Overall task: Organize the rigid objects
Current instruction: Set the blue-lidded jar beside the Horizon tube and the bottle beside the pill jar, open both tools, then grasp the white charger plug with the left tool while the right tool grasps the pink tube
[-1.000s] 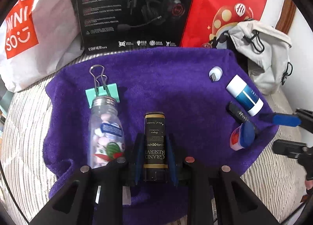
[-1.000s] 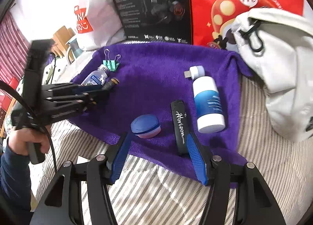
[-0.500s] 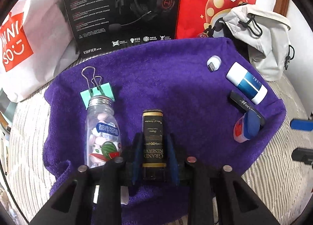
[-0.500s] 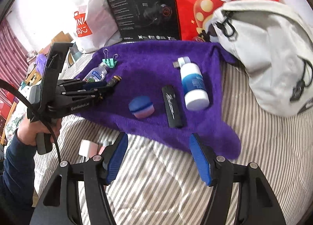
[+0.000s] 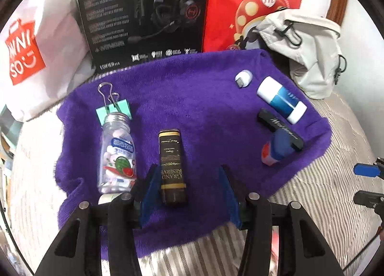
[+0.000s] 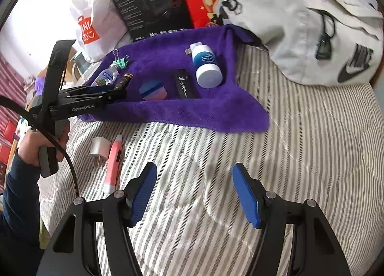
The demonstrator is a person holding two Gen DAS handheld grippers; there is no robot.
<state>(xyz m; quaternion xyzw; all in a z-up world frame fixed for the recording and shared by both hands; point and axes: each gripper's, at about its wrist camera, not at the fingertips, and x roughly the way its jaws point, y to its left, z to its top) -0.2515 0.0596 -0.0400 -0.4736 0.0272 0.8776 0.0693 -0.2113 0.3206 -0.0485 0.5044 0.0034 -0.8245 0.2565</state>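
With jaws just spreading, left gripper (image 5: 189, 192) lets go of black tube (image 5: 171, 165), which lies free near towel's (image 5: 192, 98) front edge beside candy bottle (image 5: 117, 153). Back straight out, no nudging. Right gripper (image 6: 194, 194) gapes empty over striped bedding (image 6: 312, 156).

A deep purple towel (image 5: 192, 98) is seen across the middle of the left wrist frame, laid on bedding striped grey and white (image 6: 300, 156). A black tube banded in gold (image 5: 171, 165) is shown at lower centre, a mint-green binder clip (image 5: 115, 111) to its upper left. A white bottle with a blue band (image 5: 282, 103) is seen at right. A pink and white pen (image 6: 112, 163) is shown at lower left of the right wrist frame. Blue pads are borne by both black grippers.
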